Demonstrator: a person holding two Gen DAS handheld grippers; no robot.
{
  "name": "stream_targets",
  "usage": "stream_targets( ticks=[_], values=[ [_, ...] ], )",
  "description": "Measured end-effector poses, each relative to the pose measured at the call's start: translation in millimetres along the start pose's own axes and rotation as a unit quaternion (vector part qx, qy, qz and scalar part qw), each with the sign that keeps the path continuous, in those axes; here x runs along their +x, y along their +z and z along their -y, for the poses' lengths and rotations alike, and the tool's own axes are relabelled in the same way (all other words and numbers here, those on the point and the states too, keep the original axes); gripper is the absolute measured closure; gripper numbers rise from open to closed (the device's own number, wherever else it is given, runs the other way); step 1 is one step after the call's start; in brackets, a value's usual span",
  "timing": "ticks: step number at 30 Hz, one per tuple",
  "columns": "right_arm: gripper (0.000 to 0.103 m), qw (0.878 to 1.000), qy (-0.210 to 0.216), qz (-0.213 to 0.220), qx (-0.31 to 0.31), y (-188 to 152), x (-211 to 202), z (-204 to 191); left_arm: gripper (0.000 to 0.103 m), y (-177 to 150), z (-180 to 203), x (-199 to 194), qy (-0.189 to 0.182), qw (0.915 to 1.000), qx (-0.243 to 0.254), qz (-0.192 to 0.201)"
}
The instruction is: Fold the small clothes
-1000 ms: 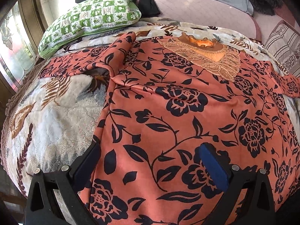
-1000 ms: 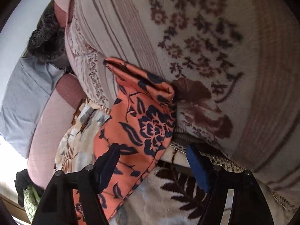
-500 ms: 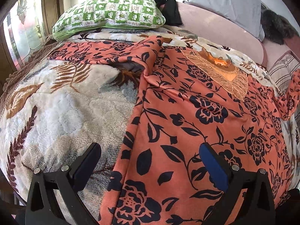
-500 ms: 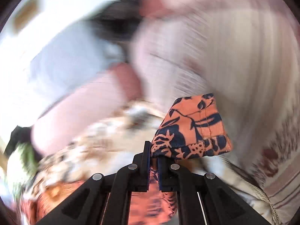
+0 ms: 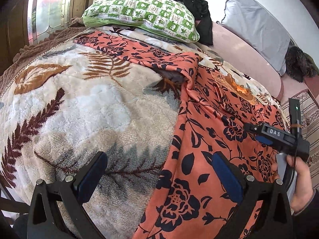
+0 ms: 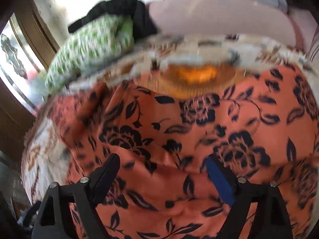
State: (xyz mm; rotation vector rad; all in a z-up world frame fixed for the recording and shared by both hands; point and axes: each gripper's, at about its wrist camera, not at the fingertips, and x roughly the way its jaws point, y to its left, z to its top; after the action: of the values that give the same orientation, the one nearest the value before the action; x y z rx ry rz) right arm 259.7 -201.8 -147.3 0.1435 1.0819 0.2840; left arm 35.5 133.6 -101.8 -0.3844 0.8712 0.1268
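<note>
Nearest in the left wrist view, the left tool (image 5: 159, 173) hangs with its fingers spread wide and nothing pinched: one finger over the fleecy leaf-print blanket (image 5: 83, 119), the other over the edge of the orange floral garment (image 5: 201, 149). The garment lies spread on the bed, one sleeve stretched out toward the green checked pillow (image 5: 143, 14). At the right edge a hand (image 5: 299, 181) grips the right tool (image 5: 257, 134) above the garment's far side. In the blurred right wrist view, the right tool (image 6: 163, 171) is opening, its fingers wide apart over the garment (image 6: 199, 131) with no cloth caught between them. Beyond, a black garment (image 5: 185, 0) sits behind the pillow, near a grey cushion (image 5: 257, 25).
</note>
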Motion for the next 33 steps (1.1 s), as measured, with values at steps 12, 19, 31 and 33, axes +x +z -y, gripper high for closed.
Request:
stream_targets(
  ticks=[12, 19, 31, 33],
  values=[
    [0.013, 0.982, 0.071, 0.106, 0.137, -14, -105, 90, 0.000, -17, 12, 30, 0.038, 0.9975, 0.031, -0.050],
    [0.013, 0.964, 0.126, 0.125, 0.199, -57, -120, 129, 0.000, -9, 39, 6, 0.030, 0.9967, 0.068, -0.034],
    [0.013, 0.966, 0.164, 0.134, 0.149, -68, -107, 127, 0.003, 110, 175, 110, -0.179, 0.9765, 0.040, -0.113],
    [0.013, 0.963, 0.175, 0.133, 0.157, -67, -106, 130, 0.011, 111, 177, 133, -0.170, 0.9765, 0.019, -0.130]
  ],
)
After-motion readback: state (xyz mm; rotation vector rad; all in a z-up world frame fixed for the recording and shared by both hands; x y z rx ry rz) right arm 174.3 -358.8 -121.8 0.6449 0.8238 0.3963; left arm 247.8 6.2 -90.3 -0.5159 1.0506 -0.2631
